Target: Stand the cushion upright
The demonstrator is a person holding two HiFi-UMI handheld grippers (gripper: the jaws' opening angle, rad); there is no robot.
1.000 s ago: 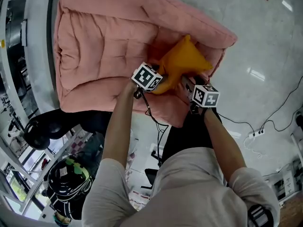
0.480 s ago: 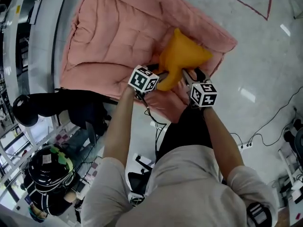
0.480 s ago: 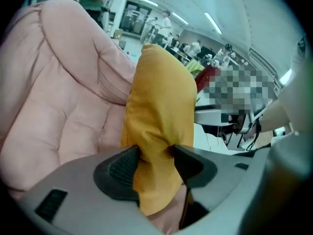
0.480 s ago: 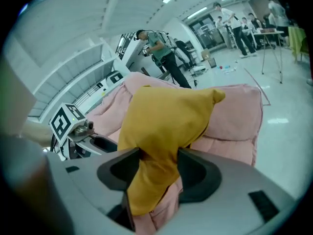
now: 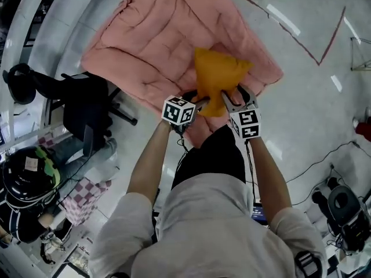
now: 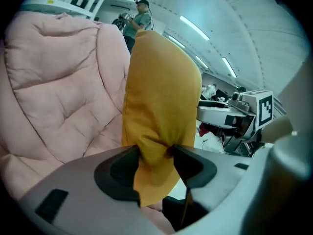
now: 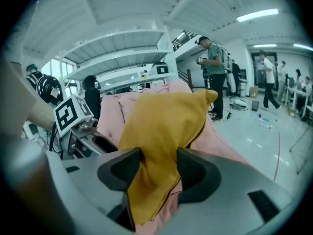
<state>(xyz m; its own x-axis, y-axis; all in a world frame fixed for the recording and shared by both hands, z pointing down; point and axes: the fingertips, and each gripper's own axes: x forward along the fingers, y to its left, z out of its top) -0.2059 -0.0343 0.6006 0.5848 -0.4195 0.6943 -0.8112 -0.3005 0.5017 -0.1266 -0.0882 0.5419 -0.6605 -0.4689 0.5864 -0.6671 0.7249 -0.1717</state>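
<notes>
On the pink quilted pad (image 5: 145,45), near the corner closest to me: orange cushion (image 5: 217,77). Both claws are on it.

Left gripper (image 6: 155,153): jaws clamped on a bunched fold at the cushion's lower edge. Fabric is pinched tight between the pads, with a tail of cloth hanging below them.

Right gripper (image 7: 159,156): same grip, on a thicker bunch of the lower edge. Its jaws have just been closing a little, with cushion fabric between them and both pads pressing on it.

Cushion attitude: standing on end in both gripper views, with the body rising above the jaws and one pointed top corner up and to the right in the right gripper view. From the left gripper view its left face sits against the pad's quilted bulge. I can't tell whether the bottom edge rests on the pad or hangs from my grip.

Head view: the two claws are side by side at the cushion's near edge, close together but apart. Both marker cubes face up, the left cube (image 5: 178,110) and the right cube (image 5: 246,124), and both forearms reach forward.

Surroundings: glossy grey floor (image 5: 313,109) around the pad. Black office chair (image 5: 87,103) sits just beside the pad's left edge. Cables (image 5: 324,155) trail on the floor at right. People stand (image 7: 214,77) well behind the pad in the right gripper view.
</notes>
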